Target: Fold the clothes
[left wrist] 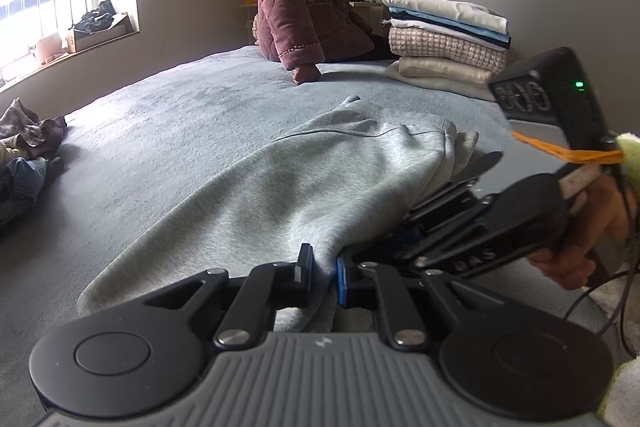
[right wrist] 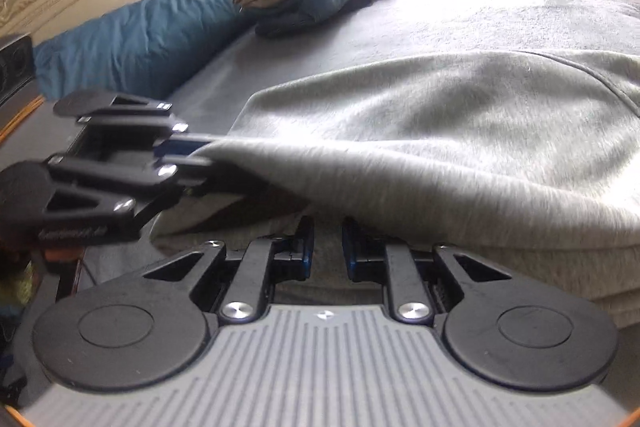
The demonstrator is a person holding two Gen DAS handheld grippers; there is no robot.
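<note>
Left gripper (left wrist: 324, 277): clamped on grey sweatshirt (left wrist: 320, 171) hem, 6 o'clock | right gripper (right wrist: 326, 247): clamped on same hem | garment: on bed (left wrist: 180, 115), soft, limp, likely light; grip edges | folded stack (left wrist: 448, 39): 1 o'clock, far
</note>
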